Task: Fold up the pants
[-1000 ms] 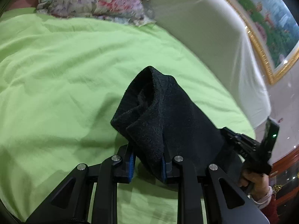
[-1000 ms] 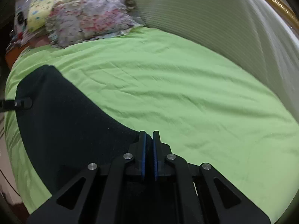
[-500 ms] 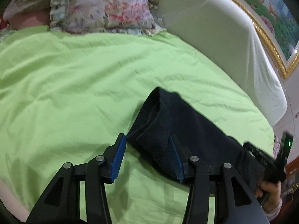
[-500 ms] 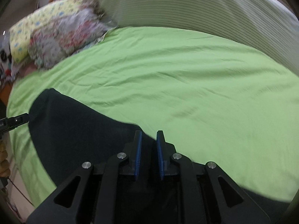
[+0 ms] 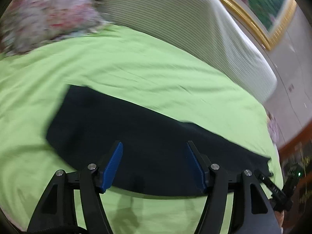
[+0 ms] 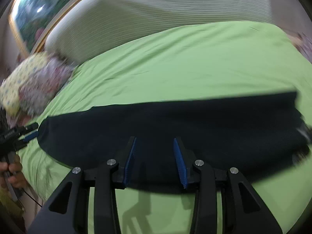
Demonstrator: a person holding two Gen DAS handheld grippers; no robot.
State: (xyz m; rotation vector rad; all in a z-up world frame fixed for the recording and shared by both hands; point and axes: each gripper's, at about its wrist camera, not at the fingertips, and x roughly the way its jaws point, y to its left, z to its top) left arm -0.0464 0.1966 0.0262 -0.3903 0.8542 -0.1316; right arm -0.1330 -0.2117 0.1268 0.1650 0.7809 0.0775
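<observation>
The pants (image 5: 148, 136) lie flat as a long dark band across the bed (image 5: 136, 74), just ahead of both tools and stretching out to either side of them. The bed's green sheet shows beyond the pants and also beneath the tool arms. Past the far edge of the sheet stands a pale ribbed headboard (image 5: 185, 23), with a gold-framed picture (image 5: 259, 9) above it. Flowered pillows (image 5: 48, 17) sit ahead and to the left of the left tool, blurred.

The left tool (image 5: 155, 164) hangs above the pants with its blue pads (image 5: 112, 165) spread wide and opening further; nothing is pinched between them. The right tool (image 6: 155, 161) is likewise spread and opening, the dark cloth lying below the gap, not gripped. A person's hand (image 6: 11, 173) holds the left tool's grip, seen at the left edge of the right view.
</observation>
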